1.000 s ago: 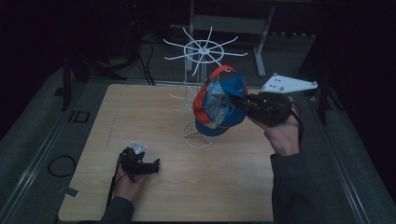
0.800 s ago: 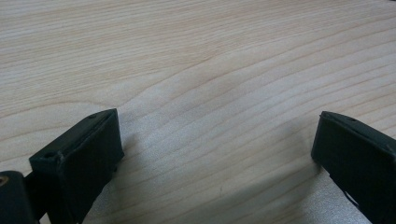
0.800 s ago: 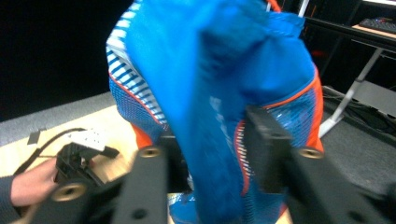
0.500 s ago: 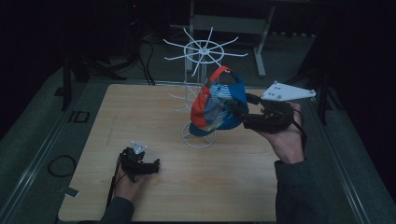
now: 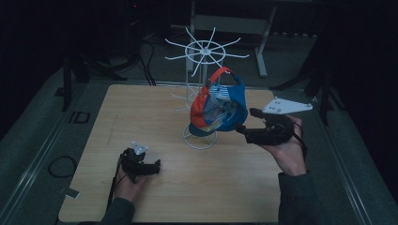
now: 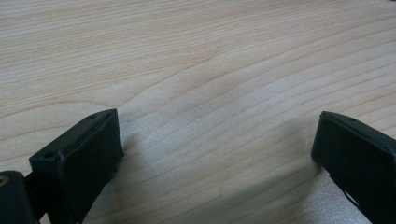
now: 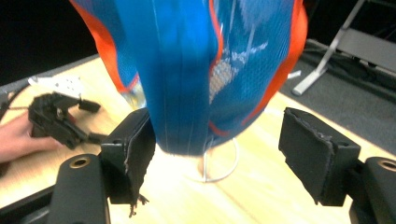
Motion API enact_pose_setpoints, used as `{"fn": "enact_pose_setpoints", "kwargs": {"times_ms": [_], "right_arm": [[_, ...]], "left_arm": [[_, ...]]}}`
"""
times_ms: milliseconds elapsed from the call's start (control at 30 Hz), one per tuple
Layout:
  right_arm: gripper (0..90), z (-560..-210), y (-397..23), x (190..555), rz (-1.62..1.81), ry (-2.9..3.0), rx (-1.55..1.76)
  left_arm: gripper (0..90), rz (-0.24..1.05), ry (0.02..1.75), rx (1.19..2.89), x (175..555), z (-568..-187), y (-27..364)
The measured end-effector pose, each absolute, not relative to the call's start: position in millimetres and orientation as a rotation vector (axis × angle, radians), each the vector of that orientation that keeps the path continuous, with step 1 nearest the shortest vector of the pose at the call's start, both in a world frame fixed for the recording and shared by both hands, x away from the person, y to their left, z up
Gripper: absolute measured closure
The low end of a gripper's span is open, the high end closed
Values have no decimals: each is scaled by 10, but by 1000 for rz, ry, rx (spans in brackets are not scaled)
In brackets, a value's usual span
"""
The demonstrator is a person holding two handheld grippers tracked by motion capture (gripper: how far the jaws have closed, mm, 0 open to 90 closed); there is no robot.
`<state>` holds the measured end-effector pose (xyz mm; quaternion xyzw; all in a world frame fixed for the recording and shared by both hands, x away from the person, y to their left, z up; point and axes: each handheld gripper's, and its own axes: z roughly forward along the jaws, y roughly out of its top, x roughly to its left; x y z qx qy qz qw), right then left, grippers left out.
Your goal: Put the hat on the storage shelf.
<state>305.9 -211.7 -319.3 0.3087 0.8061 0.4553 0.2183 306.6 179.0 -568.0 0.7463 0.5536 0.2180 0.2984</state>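
Wooden table (image 5: pixel 141 117) bears one white rack (image 5: pixel 204 56) with one cap (image 5: pixel 220 110); both claws (image 5: pixel 151 167) (image 5: pixel 245 123) gape empty.

One cap (image 5: pixel 219 107); one white wire rack (image 5: pixel 202 51); two grippers; one wooden table (image 5: pixel 155 108)

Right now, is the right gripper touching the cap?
Apart. The right gripper view shows the right gripper open, with gaps between both fingers and the cap.

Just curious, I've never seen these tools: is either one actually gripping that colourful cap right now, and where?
No. The right tongs are open around the cap, which hangs on the wire rack. The left tongs are open over the table.
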Motion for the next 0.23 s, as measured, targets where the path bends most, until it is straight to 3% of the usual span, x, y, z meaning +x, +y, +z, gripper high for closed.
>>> {"fn": "enact_pose_setpoints", "kwargs": {"times_ms": [233], "right_arm": [[271, -3380, -2162, 3088, 1251, 2254, 911]], "left_arm": [[23, 579, 1471, 1983, 3066, -5680, 1790]]}}
